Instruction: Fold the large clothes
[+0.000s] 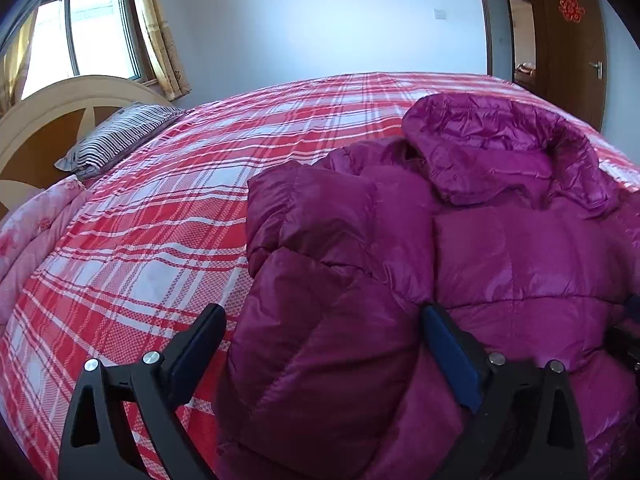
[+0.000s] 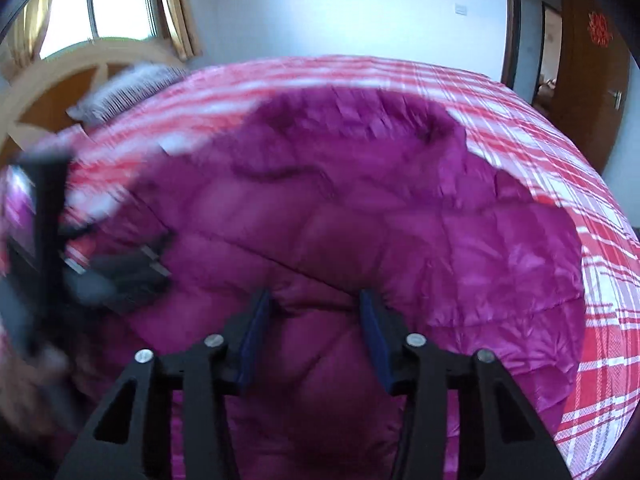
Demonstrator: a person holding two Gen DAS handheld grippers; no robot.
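A magenta puffer jacket (image 1: 480, 240) lies on the red plaid bed (image 1: 160, 220), hood (image 1: 500, 148) at the far end, its left sleeve (image 1: 320, 300) folded over the body. My left gripper (image 1: 322, 316) is open, its fingers wide apart either side of that sleeve, just above it. In the right wrist view the jacket (image 2: 400, 220) fills the middle, blurred. My right gripper (image 2: 316, 300) is open over the jacket's lower body with fabric between the fingers, not pinched. The left gripper shows in the right wrist view as a blurred black shape (image 2: 52, 240) at the left.
A striped pillow (image 1: 120, 136) and a pink quilt (image 1: 36, 240) lie near the wooden headboard (image 1: 48, 112) at the left. A window with curtains (image 1: 92, 28) is behind it. A brown door (image 1: 568, 40) stands open at the far right.
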